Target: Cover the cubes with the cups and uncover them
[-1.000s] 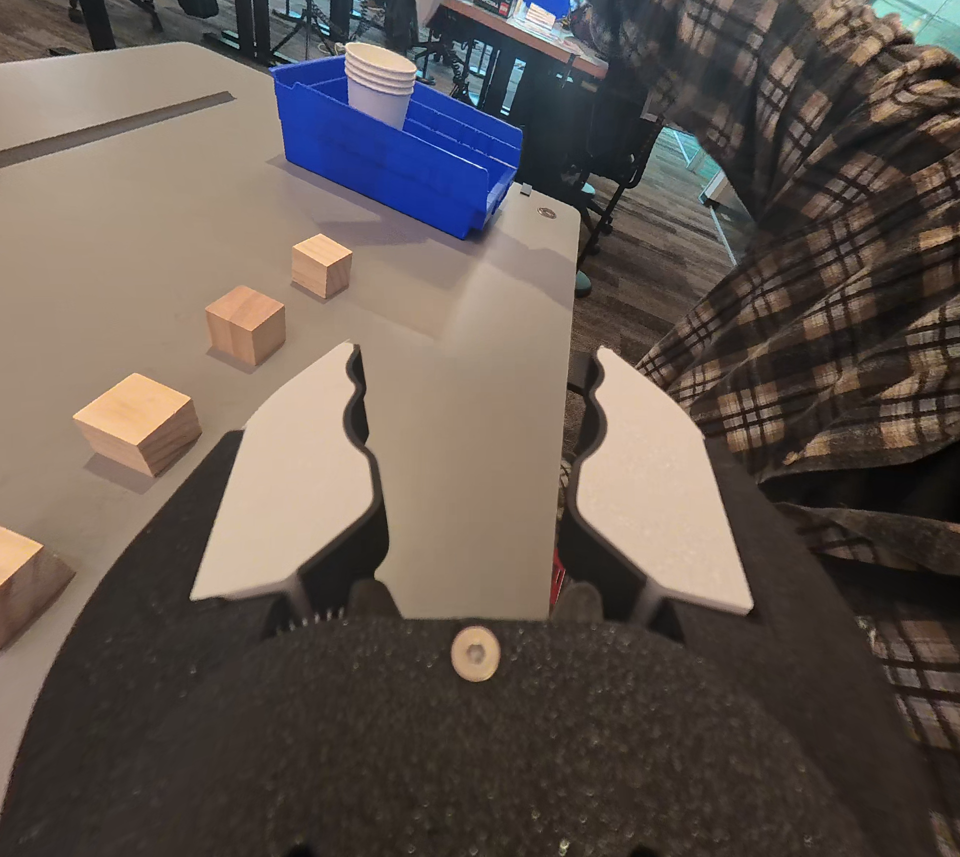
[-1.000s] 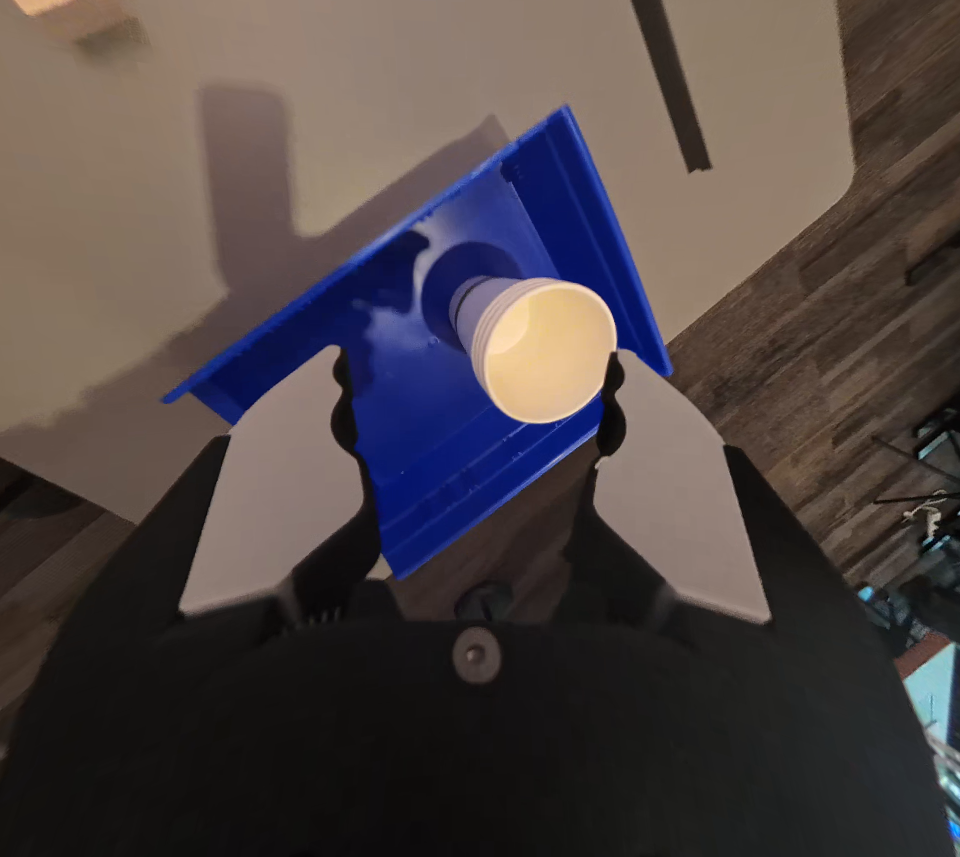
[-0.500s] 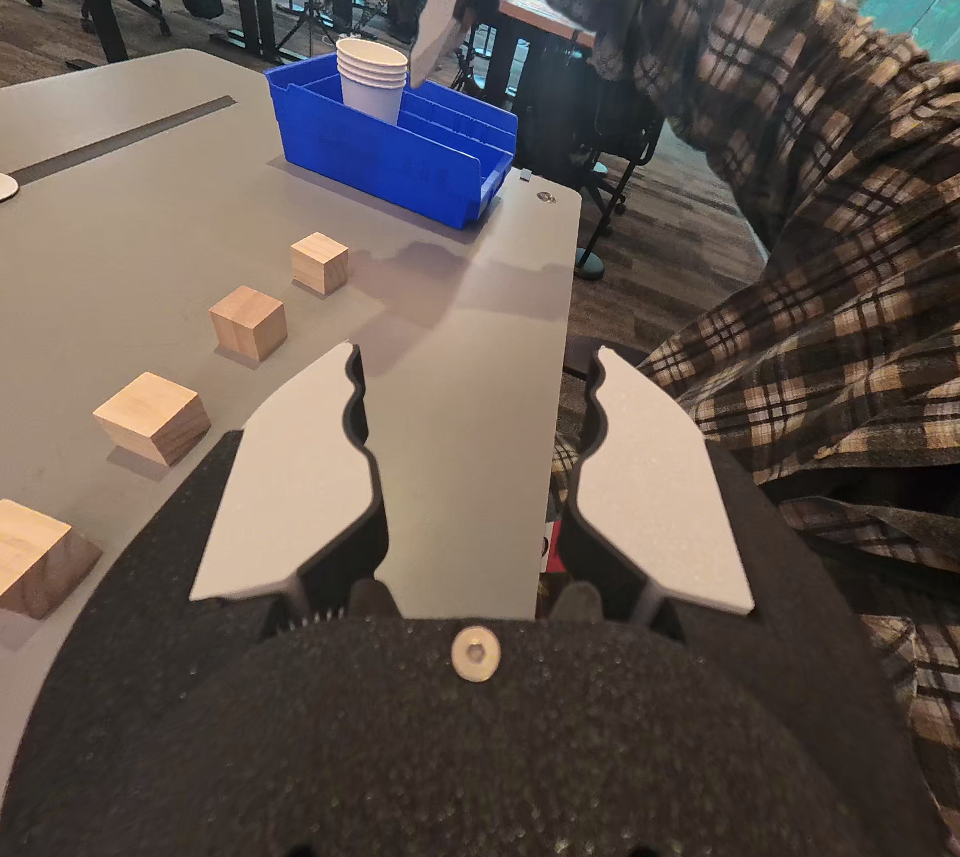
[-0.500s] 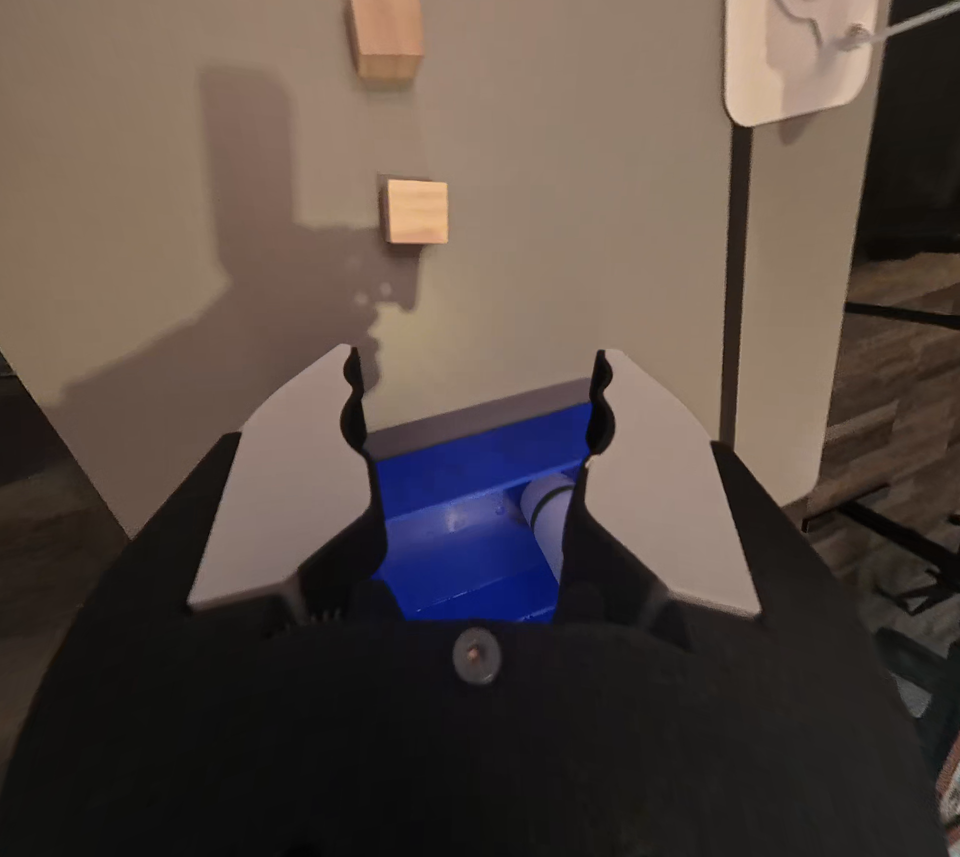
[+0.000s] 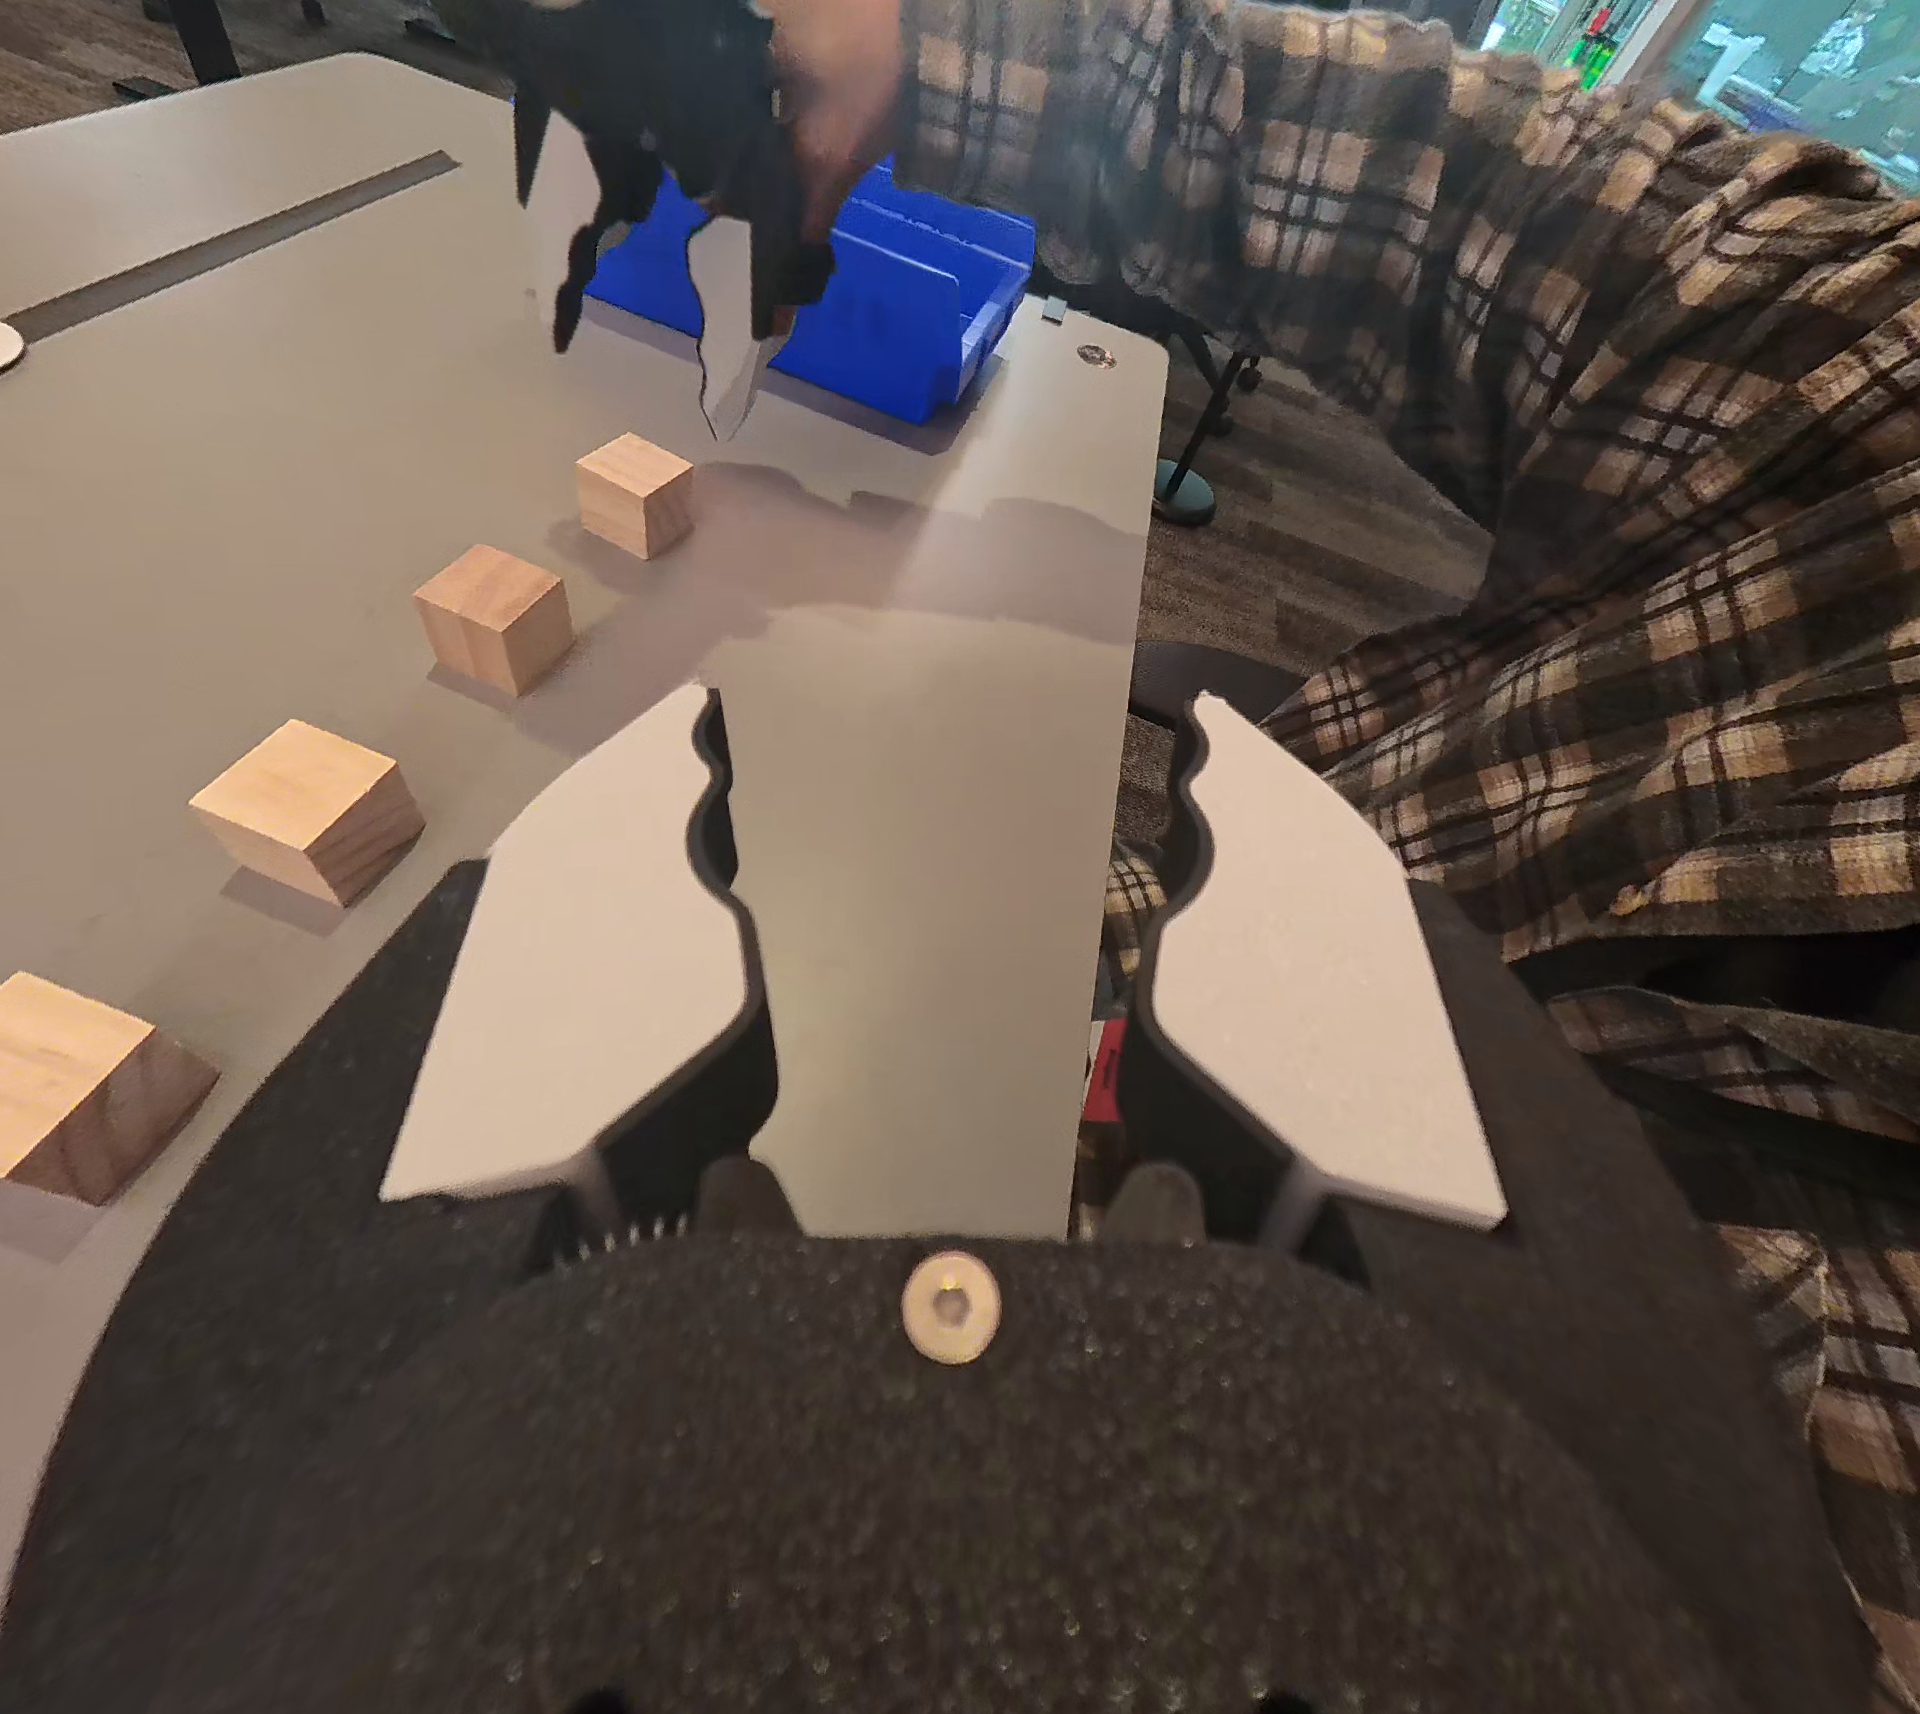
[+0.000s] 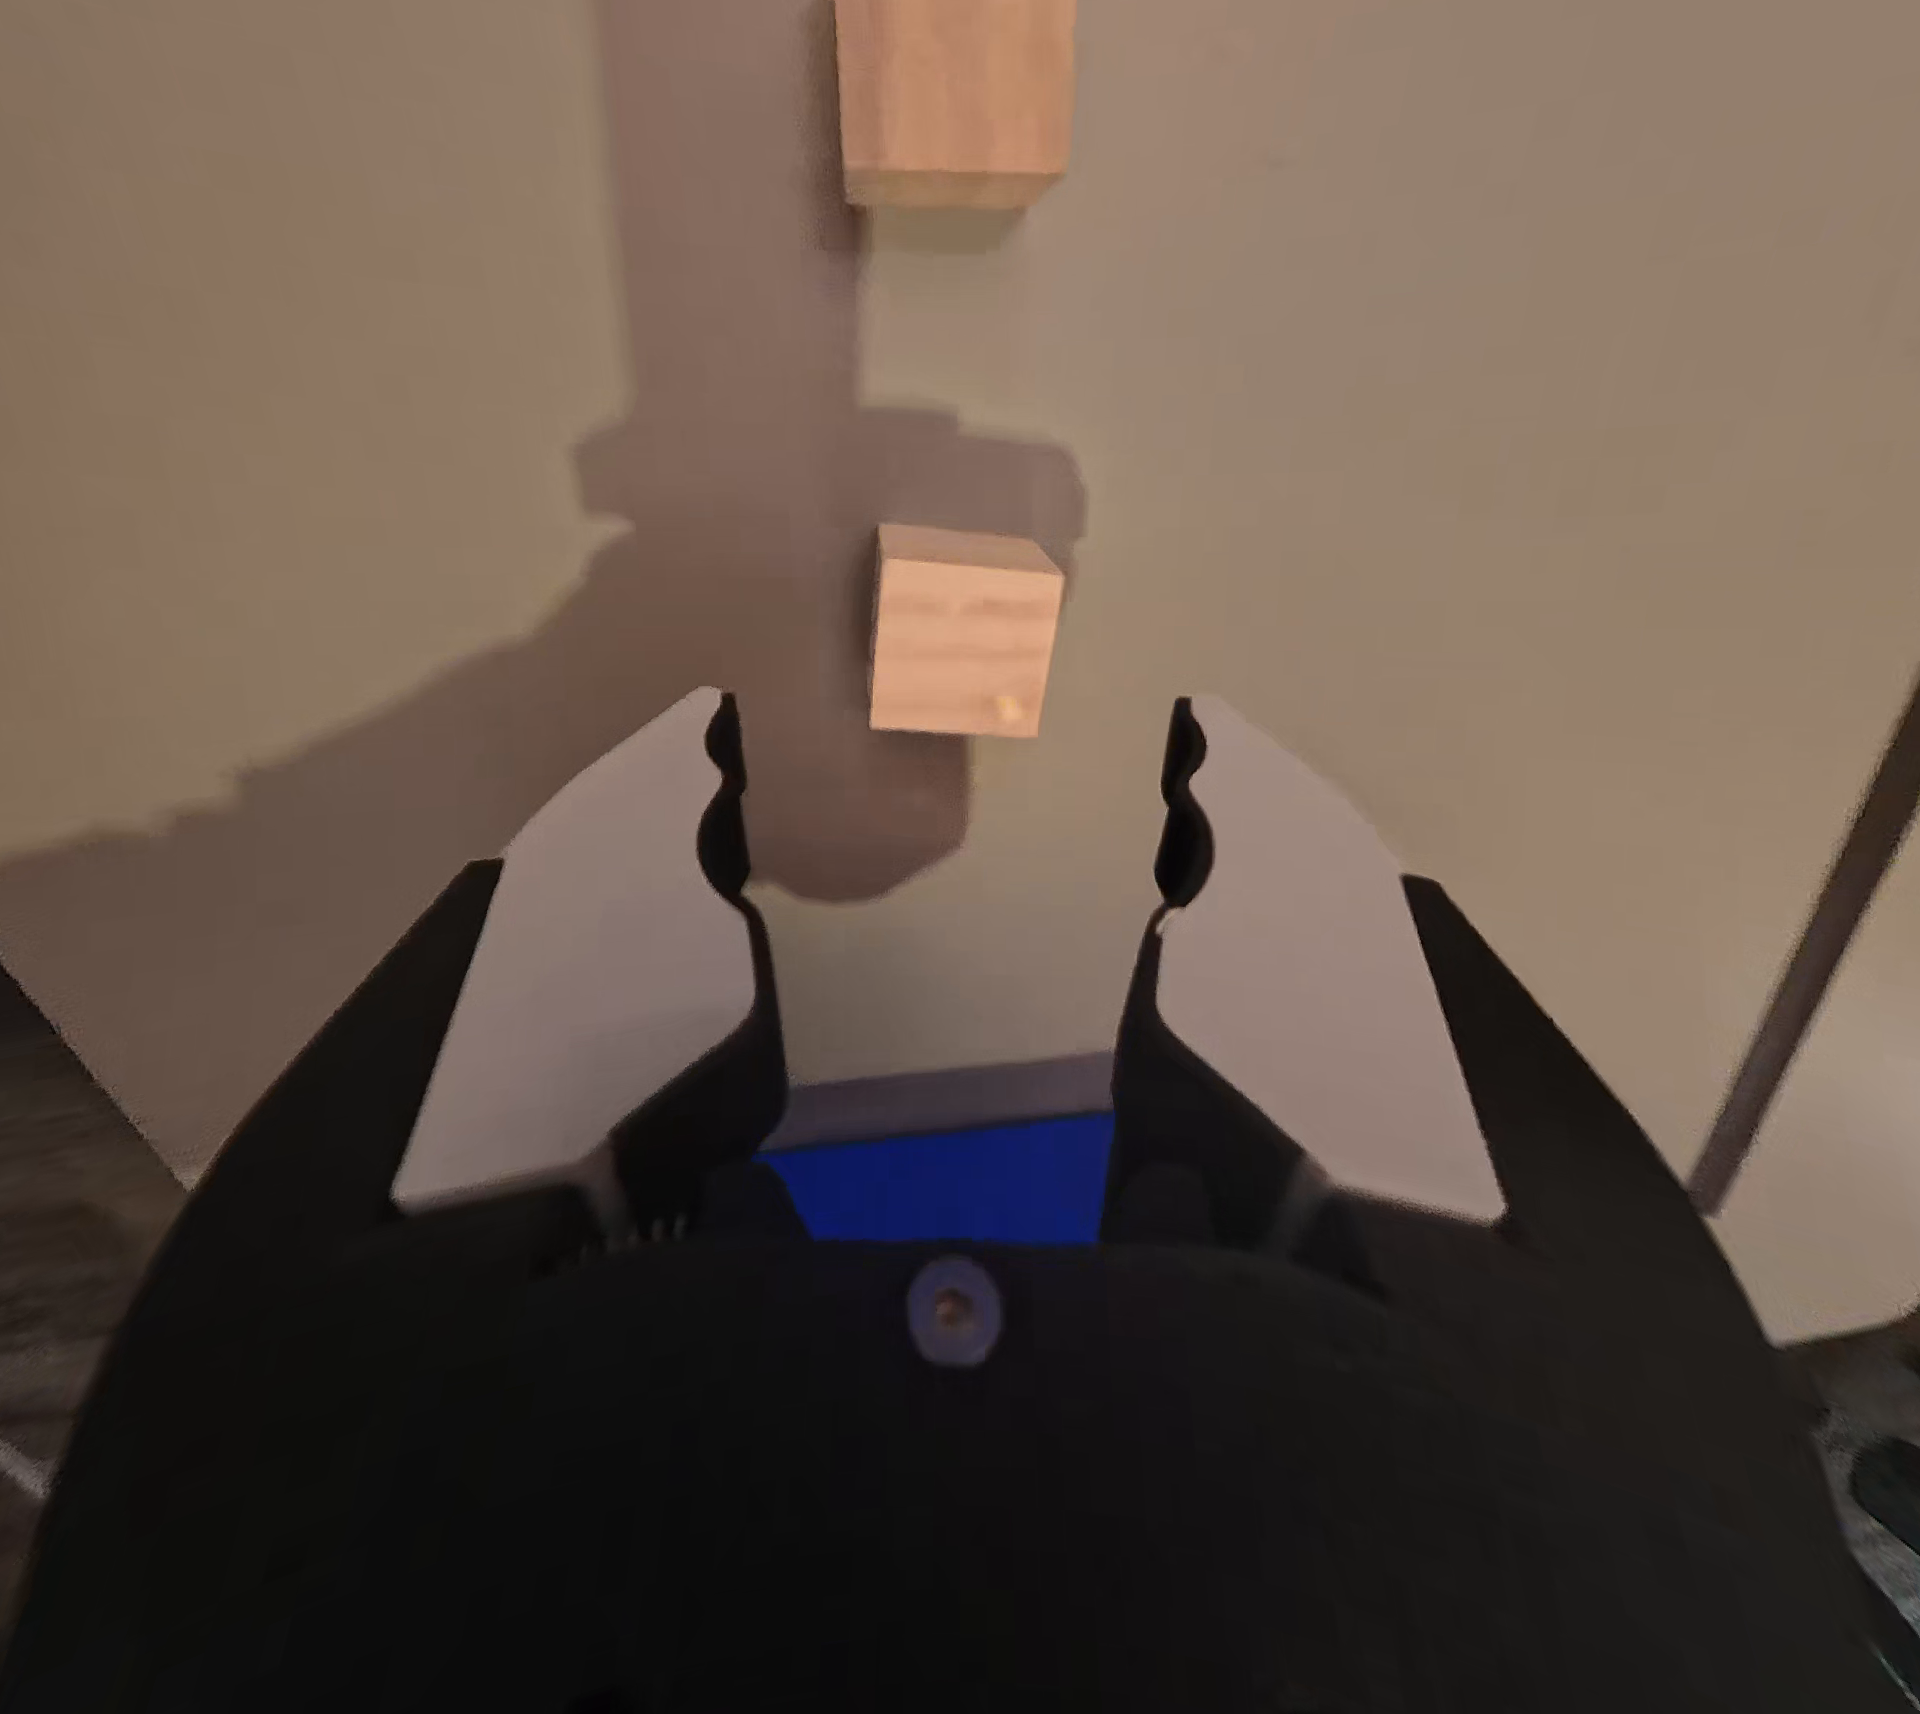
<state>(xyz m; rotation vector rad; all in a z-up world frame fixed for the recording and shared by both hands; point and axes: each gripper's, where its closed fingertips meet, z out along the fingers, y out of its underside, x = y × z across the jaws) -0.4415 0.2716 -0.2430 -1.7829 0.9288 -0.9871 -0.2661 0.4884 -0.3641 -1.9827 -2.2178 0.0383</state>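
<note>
Several wooden cubes stand in a row on the grey table; the farthest cube is closest to the blue bin. My left gripper is open and empty, low over the table's right part, right of the cube row. My right gripper is open and empty. It hangs above the table between the bin and the nearest cube, with a second cube beyond. In the left wrist view the right gripper hides the cups in the bin.
A person's plaid sleeve reaches over the table's right edge. A dark slot strip runs along the table's far side. Desks and office chairs stand behind the table. The floor lies right of the table edge.
My right gripper has swung from above the cup stack in the bin out over the table toward the cubes, still open and empty. My left gripper has hardly moved.
</note>
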